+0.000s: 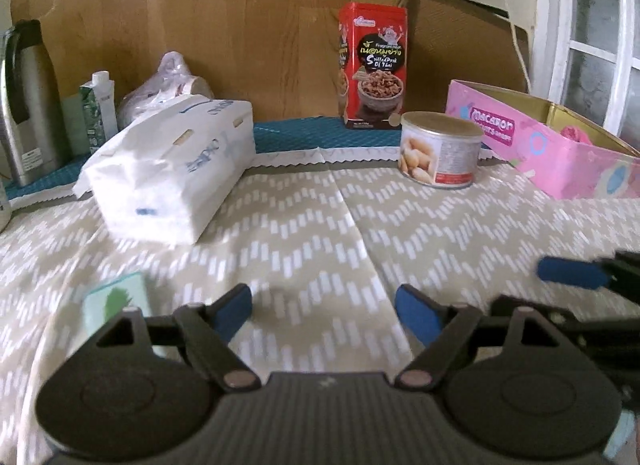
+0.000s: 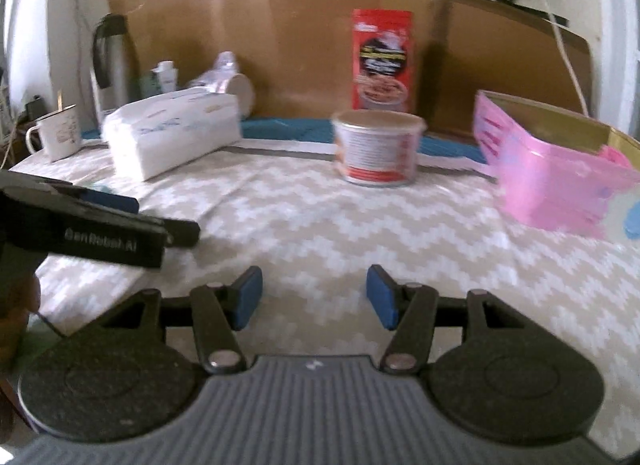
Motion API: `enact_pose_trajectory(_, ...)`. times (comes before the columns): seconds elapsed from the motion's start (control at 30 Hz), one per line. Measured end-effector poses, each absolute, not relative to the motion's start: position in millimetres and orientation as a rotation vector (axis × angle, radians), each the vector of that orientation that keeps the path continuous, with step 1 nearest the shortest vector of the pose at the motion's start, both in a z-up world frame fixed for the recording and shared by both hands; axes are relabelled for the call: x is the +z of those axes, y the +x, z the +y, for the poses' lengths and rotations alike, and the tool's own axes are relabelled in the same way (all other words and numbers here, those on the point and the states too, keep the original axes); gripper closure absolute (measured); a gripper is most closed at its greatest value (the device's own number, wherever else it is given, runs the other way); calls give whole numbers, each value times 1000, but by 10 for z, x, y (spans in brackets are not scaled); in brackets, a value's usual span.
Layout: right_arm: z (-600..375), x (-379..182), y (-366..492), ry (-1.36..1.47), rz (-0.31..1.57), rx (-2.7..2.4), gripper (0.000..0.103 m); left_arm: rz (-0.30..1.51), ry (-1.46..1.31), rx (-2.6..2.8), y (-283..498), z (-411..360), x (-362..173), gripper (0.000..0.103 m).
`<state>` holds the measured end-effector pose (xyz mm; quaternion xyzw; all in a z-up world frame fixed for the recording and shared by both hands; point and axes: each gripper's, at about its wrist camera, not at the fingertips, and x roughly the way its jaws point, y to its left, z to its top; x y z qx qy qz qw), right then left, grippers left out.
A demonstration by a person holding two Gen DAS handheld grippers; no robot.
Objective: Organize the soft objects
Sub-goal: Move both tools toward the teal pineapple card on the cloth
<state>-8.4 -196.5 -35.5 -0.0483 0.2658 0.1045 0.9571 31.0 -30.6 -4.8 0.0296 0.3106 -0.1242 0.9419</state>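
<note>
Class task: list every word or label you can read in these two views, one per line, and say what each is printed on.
"Macaron": pink box.
"Spilled Pork of Thai": red box; its other script is unreadable.
"GenRobot.AI": left tool, in the right wrist view.
Blue print on the white tissue pack: blurred.
Can label: too small.

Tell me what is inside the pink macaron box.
The pink macaron box stands open, showing a gold inner wall and a bit of something pink near its far end. Its front wall hides the floor and anything lower.
</note>
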Motion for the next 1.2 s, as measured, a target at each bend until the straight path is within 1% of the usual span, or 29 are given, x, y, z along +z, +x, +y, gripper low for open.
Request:
enact_pose_trajectory(0.2,-1833,-332,-45,-99,560,255,42,581,54,-295,-101,29,-107,21)
enact_pose_trajectory(0.43,-1459,-279,-23,-77,579,426,44,571,-149,-317,-478,650,-10,21)
enact_pose_trajectory(0.57,-1116,-243,37,-127,574,530,44,536,-160,-184,-449,920,11,21)
enact_pose_trajectory(0.63,-931,-244,91,-163,582,583,44,568,-161,-102,-311,1047,-18,21)
enact_pose_trajectory(0.77,-518,-292,256,-289,577,644,44,582,-294,-106,-170,1326,-10,21)
enact_pose_trajectory(0.83,-392,-331,353,-322,588,655,43,573,-317,-107,-161,1384,10,21)
enact_pose_trajectory(0.87,-346,-346,406,-323,594,678,42,570,-324,-106,-144,1409,17,23)
enact_pose_trajectory(0.9,-302,-346,448,-321,598,706,39,572,-330,-98,-130,1434,17,27)
enact_pose_trajectory(0.93,-256,-345,482,-322,603,718,39,575,-337,-92,-112,1458,9,33)
enact_pose_trajectory(1.0,-182,-340,535,-314,616,728,39,592,-371,-79,-82,1527,-25,41)
enact_pose_trajectory(1.03,-156,-338,539,-306,623,738,39,597,-391,-75,-94,1571,-33,43)
enact_pose_trajectory(1.2,-54,-351,438,-314,612,786,38,613,-447,-118,-106,1607,-34,43)
